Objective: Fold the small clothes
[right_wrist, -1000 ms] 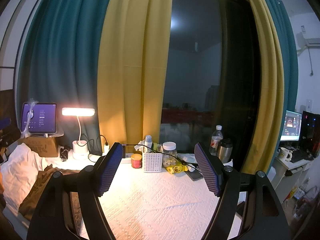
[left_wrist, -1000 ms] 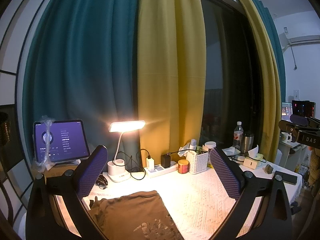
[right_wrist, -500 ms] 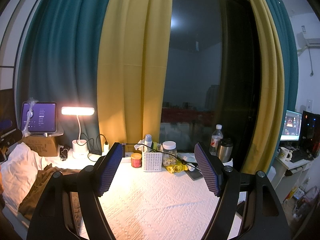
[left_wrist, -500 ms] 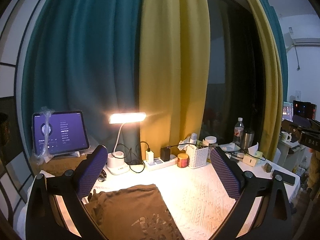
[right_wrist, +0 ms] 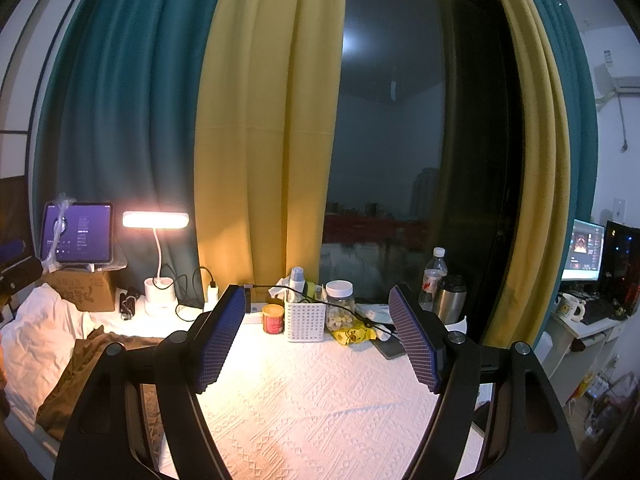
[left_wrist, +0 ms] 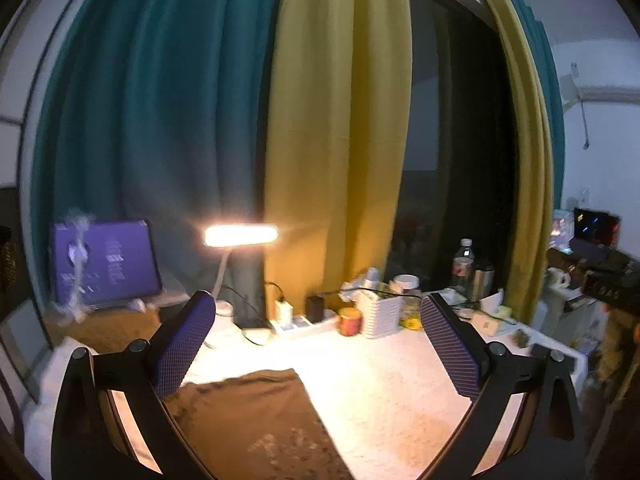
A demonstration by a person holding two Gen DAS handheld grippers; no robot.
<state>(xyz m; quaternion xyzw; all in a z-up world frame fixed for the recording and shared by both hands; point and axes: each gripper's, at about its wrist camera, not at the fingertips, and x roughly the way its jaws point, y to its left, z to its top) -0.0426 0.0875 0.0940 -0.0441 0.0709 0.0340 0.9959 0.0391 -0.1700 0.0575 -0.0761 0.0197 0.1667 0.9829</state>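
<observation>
I am holding my left claw (left_wrist: 316,344) and right claw (right_wrist: 318,340) wide apart, both gripping nothing, above the desk (right_wrist: 320,400). The brown shirt (left_wrist: 248,420) is lying at its left edge.

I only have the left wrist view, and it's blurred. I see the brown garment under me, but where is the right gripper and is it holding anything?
Observer: The right gripper is open and empty, over a bare part of the white textured cloth, away from the brown garment.
Operator: Is the garment lying flat on the side I can't see?
Observer: No. In the right wrist view the part beside the white pillow lies rumpled in folds.
</observation>
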